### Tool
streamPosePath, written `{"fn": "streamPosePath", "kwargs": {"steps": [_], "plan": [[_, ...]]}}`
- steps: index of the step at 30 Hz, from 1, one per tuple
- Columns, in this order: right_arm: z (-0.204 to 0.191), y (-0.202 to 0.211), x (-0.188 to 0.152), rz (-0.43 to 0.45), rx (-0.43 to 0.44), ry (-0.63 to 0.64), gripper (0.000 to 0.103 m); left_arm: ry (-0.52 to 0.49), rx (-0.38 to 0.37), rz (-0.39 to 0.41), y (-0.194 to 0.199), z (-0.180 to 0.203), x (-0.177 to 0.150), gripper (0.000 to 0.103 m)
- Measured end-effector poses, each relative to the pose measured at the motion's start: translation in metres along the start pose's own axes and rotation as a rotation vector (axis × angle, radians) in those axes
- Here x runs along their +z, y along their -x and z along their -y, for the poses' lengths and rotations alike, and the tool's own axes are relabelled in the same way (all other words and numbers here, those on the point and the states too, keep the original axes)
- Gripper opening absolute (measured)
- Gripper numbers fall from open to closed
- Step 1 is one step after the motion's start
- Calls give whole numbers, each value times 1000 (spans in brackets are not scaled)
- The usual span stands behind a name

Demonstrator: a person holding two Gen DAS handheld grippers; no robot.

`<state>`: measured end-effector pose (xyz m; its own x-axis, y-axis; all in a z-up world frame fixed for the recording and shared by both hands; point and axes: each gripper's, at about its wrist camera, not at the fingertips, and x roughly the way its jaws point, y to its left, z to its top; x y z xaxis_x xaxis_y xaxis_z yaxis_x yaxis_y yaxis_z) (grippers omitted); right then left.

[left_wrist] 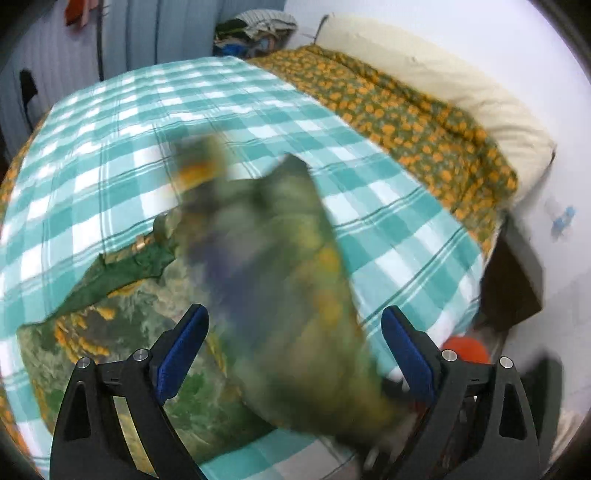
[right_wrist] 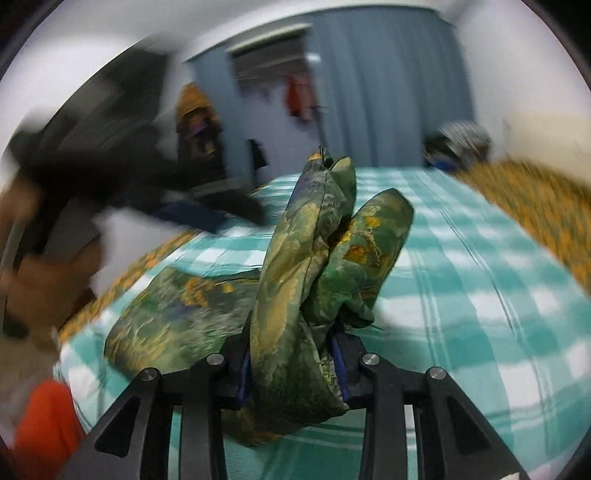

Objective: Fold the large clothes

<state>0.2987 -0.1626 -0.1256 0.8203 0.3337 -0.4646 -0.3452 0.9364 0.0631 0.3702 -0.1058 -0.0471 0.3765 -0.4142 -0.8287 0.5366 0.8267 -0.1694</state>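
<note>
A large green garment with gold and orange print (left_wrist: 122, 328) lies partly on the teal-and-white checked bed cover (left_wrist: 388, 229). Part of it rises in a blurred swath (left_wrist: 288, 280) through the left wrist view. My left gripper (left_wrist: 295, 354) hangs above it with its blue pads (left_wrist: 181, 354) wide apart and touching no cloth. In the right wrist view my right gripper (right_wrist: 291, 365) is shut on a bunched fold of the garment (right_wrist: 310, 258), which stands up between the jaws. The rest of the garment (right_wrist: 173, 317) trails onto the bed at the left.
An orange-flowered quilt (left_wrist: 413, 118) and a cream pillow (left_wrist: 461, 85) lie along the wall at the bed's far side. A heap of clothes (left_wrist: 255, 29) sits at the far corner. An orange object (left_wrist: 465, 350) lies beside the bed. A blurred dark shape (right_wrist: 96, 158) fills the left.
</note>
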Motion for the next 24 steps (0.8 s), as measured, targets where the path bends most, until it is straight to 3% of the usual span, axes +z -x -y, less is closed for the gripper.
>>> {"fn": "streamPosePath", "kwargs": {"steps": [3, 4, 5, 6, 8, 11, 13, 15, 18, 19, 20, 22, 24], "plan": [[-31, 1, -4, 2, 41, 97, 34, -43, 132, -50, -13, 4, -3, 95], [-40, 1, -6, 2, 52, 123, 34, -52, 183, -63, -18, 3, -7, 86], [-44, -1, -8, 0, 60, 131, 34, -53, 226, -76, -22, 0, -13, 71], [-44, -2, -9, -1, 68, 133, 34, -42, 249, -88, -26, -6, -18, 41], [-43, -6, -10, -10, 67, 131, 34, 17, 196, -80, -20, -21, -22, 30], [-31, -1, -10, -12, 115, 74, 45, 71, 164, -63, -4, -45, -27, 26], [-21, 8, -8, 0, 187, 25, 62, 87, 167, -59, 5, -62, -32, 26], [-6, 16, -6, 15, 227, -28, 64, 123, 153, -51, 20, -88, -39, 26], [16, 8, -7, -36, 213, -110, 64, 203, 149, -39, 40, -135, -58, 26], [23, 0, -8, -67, 210, -137, 60, 229, 147, -35, 43, -146, -64, 26], [26, -6, -9, -91, 211, -146, 42, 260, 143, -30, 48, -161, -73, 26], [24, -22, -8, -144, 202, -147, 26, 309, 143, -26, 55, -187, -90, 26], [14, -37, -6, -182, 232, -141, 26, 354, 150, -30, 58, -212, -111, 26]]}}
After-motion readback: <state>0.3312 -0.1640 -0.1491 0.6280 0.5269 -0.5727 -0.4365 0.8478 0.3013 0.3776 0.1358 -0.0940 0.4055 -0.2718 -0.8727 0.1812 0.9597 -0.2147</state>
